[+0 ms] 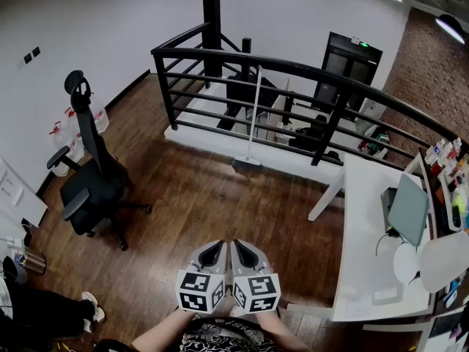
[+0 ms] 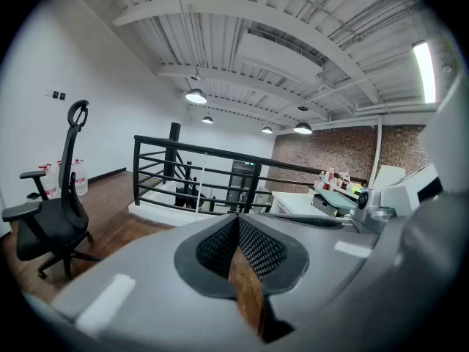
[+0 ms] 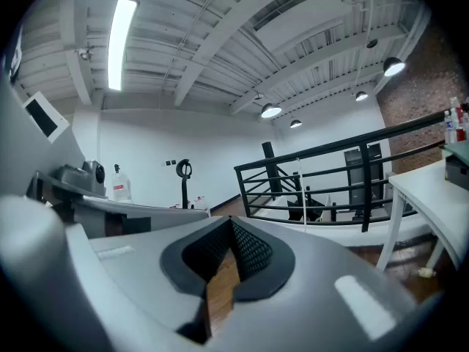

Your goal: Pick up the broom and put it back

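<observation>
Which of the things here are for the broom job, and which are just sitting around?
For the job: white-handled broom leaning at the black metal railing; left tool and right tool, both shut and empty.
Just sitting around: black office chair; white desk.

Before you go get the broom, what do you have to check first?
1. Broom found: ok. The broom leans upright against the railing.
2. Left gripper empty: ok, nothing between its jaws.
3. Right gripper empty: ok, nothing between its jaws.
4. Jaws ready to grab: not ok, both are shut.
5. Close enough to the broom: not ok, it stands far across the floor.
6. Way there: ok. The chair stands off to the left.
</observation>
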The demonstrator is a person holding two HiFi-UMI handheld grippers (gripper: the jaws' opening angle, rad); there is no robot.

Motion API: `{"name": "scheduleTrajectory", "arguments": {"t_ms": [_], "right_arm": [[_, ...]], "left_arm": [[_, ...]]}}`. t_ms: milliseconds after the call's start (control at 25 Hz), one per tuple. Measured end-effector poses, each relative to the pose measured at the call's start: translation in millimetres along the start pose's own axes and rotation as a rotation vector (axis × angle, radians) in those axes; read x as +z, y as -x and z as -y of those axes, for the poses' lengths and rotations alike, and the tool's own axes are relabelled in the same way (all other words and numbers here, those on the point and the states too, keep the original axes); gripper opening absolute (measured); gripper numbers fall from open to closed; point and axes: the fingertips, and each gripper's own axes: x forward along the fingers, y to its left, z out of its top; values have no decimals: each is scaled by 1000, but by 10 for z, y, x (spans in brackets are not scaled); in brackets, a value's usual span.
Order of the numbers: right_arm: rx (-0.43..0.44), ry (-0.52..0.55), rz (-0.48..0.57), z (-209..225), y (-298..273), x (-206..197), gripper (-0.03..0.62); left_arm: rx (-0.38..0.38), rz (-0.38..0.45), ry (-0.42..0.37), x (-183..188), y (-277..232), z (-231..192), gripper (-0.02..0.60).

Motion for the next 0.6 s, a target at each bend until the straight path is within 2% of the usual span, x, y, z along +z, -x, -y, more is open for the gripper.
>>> {"name": "scheduleTrajectory", "arguments": {"t_ms": [280,600], "right_arm": [[-23,8,23,399,72,107,0],[-59,8,23,700,-90,153,0]], "left_arm": [[-17,6,-23,86,-294,263,6],[-24,10,-43,154,-612,202,6]]}}
